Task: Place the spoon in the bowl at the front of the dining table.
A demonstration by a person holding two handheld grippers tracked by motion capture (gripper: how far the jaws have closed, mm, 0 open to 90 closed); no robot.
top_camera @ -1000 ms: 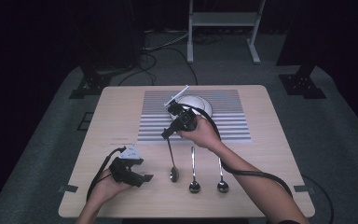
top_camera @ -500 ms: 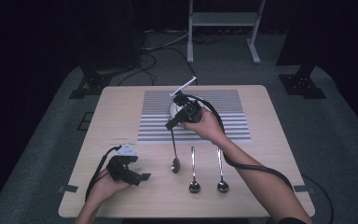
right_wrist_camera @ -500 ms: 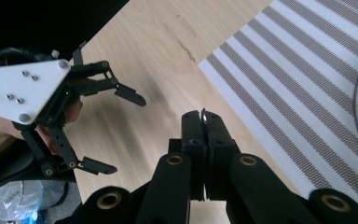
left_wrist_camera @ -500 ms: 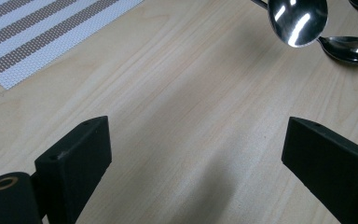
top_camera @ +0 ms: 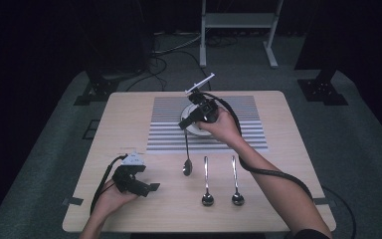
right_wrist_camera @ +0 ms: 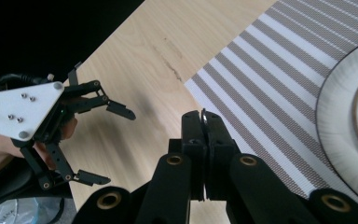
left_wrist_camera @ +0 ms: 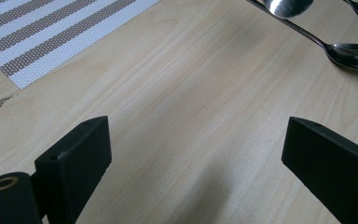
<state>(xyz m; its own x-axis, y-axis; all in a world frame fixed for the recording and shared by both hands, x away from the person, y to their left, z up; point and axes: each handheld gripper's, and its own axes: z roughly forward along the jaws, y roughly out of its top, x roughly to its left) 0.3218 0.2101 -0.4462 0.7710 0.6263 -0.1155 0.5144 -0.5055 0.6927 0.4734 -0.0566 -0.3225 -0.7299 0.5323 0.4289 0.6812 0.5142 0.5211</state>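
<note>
Dark floor rings a pale wooden table (top_camera: 129, 124) in the high view: the right gripper (top_camera: 195, 117) holds a shiny metal spoon (top_camera: 186, 154) hanging by its handle beside the white plate (top_camera: 191, 128) on the striped placemat (top_camera: 251, 124); two matching spoons (top_camera: 221, 181) wait. Left gripper view: black jaws wide apart over bare wood, empty. Right gripper view: jaws clamped on the handle's thin edge; the left gripper (right_wrist_camera: 95, 142) gapes beyond.

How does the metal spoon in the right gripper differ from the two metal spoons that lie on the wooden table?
The held metal spoon hangs with its handle up, clamped in the shut right gripper; the two table spoons lie flat and untouched. It sits farther left, nearer the striped placemat. All three keep their bowls toward the person.
</note>
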